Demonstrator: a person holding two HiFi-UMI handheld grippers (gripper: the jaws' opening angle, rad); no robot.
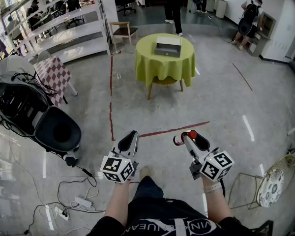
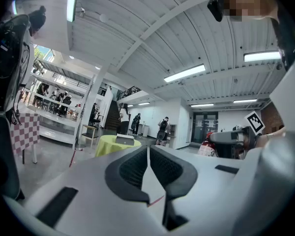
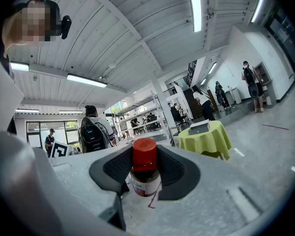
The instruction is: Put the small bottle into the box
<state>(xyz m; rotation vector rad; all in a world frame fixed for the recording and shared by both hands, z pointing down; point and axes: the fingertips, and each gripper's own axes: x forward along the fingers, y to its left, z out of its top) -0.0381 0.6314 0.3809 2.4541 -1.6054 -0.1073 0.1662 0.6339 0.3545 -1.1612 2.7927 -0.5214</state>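
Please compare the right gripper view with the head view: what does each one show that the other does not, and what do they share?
Only the right gripper view: the ceiling lights, and a close look at the right gripper with both pads pressed on the sides of the small bottle.
Only the head view: the left gripper, the checked cloth and the power strip on the floor.
Both: the red-capped bottle, and the box on the green-clothed table ahead.
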